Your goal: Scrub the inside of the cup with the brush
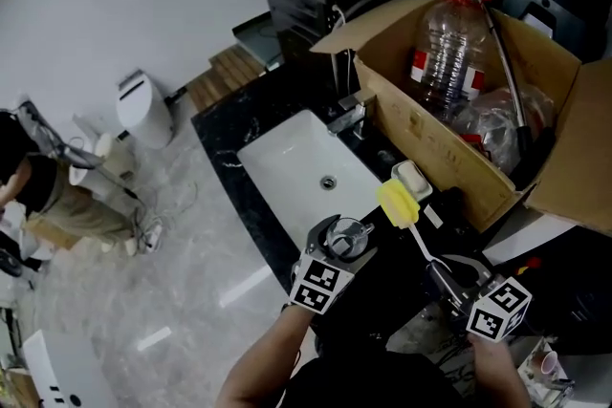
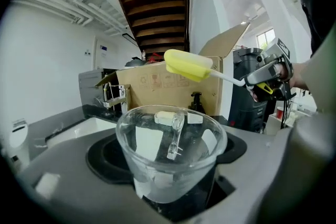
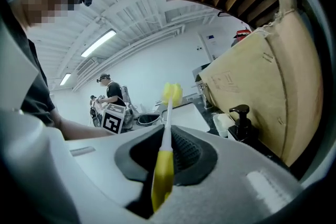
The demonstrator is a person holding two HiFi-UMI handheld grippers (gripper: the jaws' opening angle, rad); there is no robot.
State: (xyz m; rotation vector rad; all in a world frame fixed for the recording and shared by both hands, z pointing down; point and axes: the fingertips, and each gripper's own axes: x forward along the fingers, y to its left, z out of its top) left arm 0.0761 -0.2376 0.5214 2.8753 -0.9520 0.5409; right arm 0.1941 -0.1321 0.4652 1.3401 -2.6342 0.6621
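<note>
A clear glass cup [image 1: 345,238] is gripped in my left gripper [image 1: 341,250] over the near edge of the white sink [image 1: 287,169]. In the left gripper view the cup [image 2: 170,157] stands upright between the jaws with its mouth open upward. My right gripper [image 1: 446,281] is shut on the handle of a brush [image 1: 417,239] with a thin white shaft. The brush's yellow sponge head [image 1: 397,204] hangs above and to the right of the cup, outside it. In the right gripper view the yellow handle [image 3: 163,173] sits between the jaws, and the sponge head [image 3: 171,93] points toward the cup [image 3: 147,119].
A faucet [image 1: 346,116] stands behind the sink on the black counter [image 1: 225,134]. An open cardboard box [image 1: 449,143] holding a plastic bottle [image 1: 448,43] fills the right side. A soap dish [image 1: 409,177] and a pump bottle [image 3: 240,122] sit by the box. A person [image 1: 38,191] stands far left.
</note>
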